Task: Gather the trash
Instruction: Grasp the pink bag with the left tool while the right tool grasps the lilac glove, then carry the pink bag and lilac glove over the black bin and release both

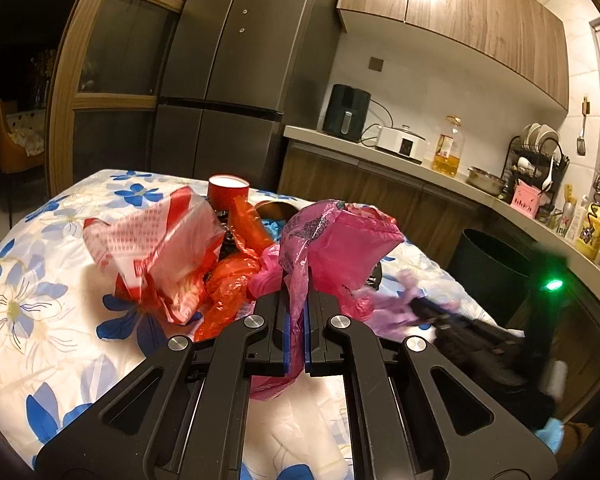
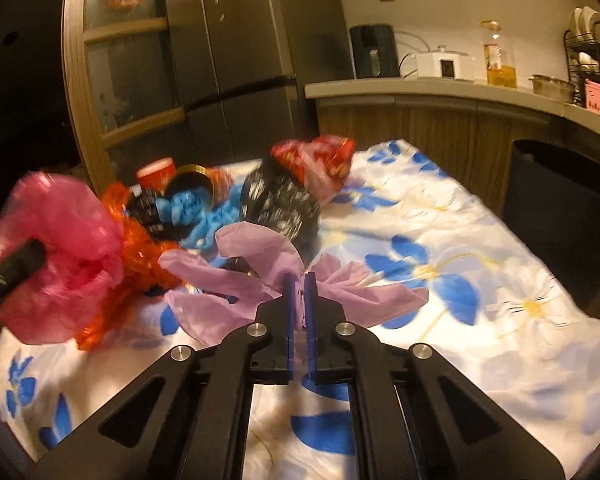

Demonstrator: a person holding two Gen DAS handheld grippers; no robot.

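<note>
- The left hand-held gripper (image 1: 296,320) is pressed together on a pink plastic bag (image 1: 340,240); a strip of the bag runs down between its blue pads and bulges out below them.
- The pink plastic bag is lifted off the cloth and billows open above the jaws, just to the right of the trash pile.
- The right hand-held gripper (image 2: 299,292) pinches a lilac plastic bag (image 2: 252,276) at its gathered middle, and the film fans out to both sides of the fingers.
- The lilac plastic bag lies on the floral cloth (image 2: 480,248) near the front of the pile, touching the black printed bag (image 2: 280,204) behind it.
- In the left wrist view the right hand-held gripper shows as a dark blur at the right, with a green light (image 1: 553,285) above it.
- The rest of the trash sits in one heap on the desk: a red and white bag (image 1: 156,240), an orange bag (image 1: 228,280), blue crumpled film (image 2: 204,216), a red paper cup (image 1: 228,190) and a dark tin with a gold rim (image 2: 192,180).
- A dark bin (image 2: 560,216) stands on the floor beside the desk, at its right edge.
- Behind are a grey fridge (image 1: 236,80), a kitchen counter (image 1: 420,168) with an air fryer (image 1: 346,112), a bottle of oil (image 1: 447,152) and a dish rack (image 1: 536,152).
</note>
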